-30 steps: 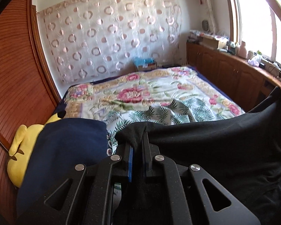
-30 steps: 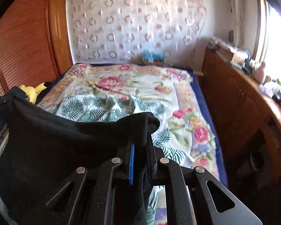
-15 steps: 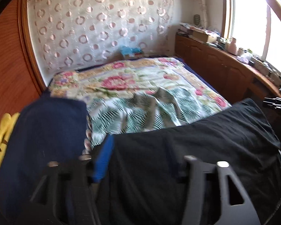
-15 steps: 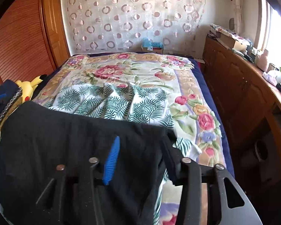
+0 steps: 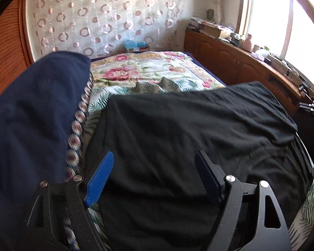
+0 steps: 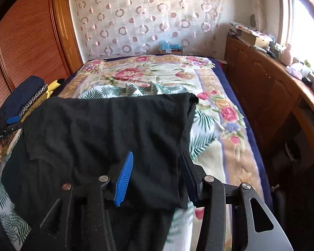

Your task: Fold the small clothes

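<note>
A black garment (image 5: 188, 138) lies folded over on the flowered bed cover; it also shows in the right wrist view (image 6: 106, 129). My left gripper (image 5: 155, 167) is open above its near left part, holding nothing. My right gripper (image 6: 157, 167) is open above the garment's near right edge, holding nothing. The left gripper also shows at the left edge of the right wrist view (image 6: 8, 123).
A dark blue cloth pile (image 5: 31, 125) with a patterned trim lies at the bed's left side, a yellow plush (image 6: 54, 84) behind it. A wooden cabinet (image 6: 268, 87) with clutter runs along the right under the window. A wooden wardrobe (image 6: 31, 41) stands left.
Both grippers have opened and let go of the black garment, which now lies folded on the bed. Both have drawn back toward the near edge.
</note>
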### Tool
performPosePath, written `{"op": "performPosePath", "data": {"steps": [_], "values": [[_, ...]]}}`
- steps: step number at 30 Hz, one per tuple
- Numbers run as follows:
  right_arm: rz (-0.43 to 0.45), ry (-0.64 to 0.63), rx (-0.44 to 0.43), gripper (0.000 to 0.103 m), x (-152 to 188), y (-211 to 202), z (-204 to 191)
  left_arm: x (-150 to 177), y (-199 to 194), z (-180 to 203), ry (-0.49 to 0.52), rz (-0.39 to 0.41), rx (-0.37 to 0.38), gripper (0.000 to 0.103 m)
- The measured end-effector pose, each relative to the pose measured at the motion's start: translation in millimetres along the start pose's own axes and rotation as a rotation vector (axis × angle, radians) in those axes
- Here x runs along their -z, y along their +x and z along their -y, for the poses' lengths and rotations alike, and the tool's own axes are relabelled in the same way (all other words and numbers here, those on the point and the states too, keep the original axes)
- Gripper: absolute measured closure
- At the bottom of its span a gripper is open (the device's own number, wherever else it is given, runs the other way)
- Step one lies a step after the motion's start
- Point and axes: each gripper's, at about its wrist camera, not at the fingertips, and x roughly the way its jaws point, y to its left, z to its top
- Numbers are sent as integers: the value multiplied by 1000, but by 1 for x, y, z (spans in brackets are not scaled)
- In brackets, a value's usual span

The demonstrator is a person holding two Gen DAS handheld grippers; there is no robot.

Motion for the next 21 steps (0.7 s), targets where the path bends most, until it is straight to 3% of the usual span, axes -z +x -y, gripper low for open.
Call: {"op": "performPosePath", "data": {"steps": [9, 15, 21], "values": [[-29, 32, -14, 55, 17, -26, -2, 23, 5, 6, 27, -57, 7, 22], [-105, 94, -53, 55, 29, 11, -1, 33, 12, 8, 41, -97, -11, 22], [-122, 123, -64, 55, 25, 45, 9, 35, 19, 6, 23, -122, -22, 22]]}}
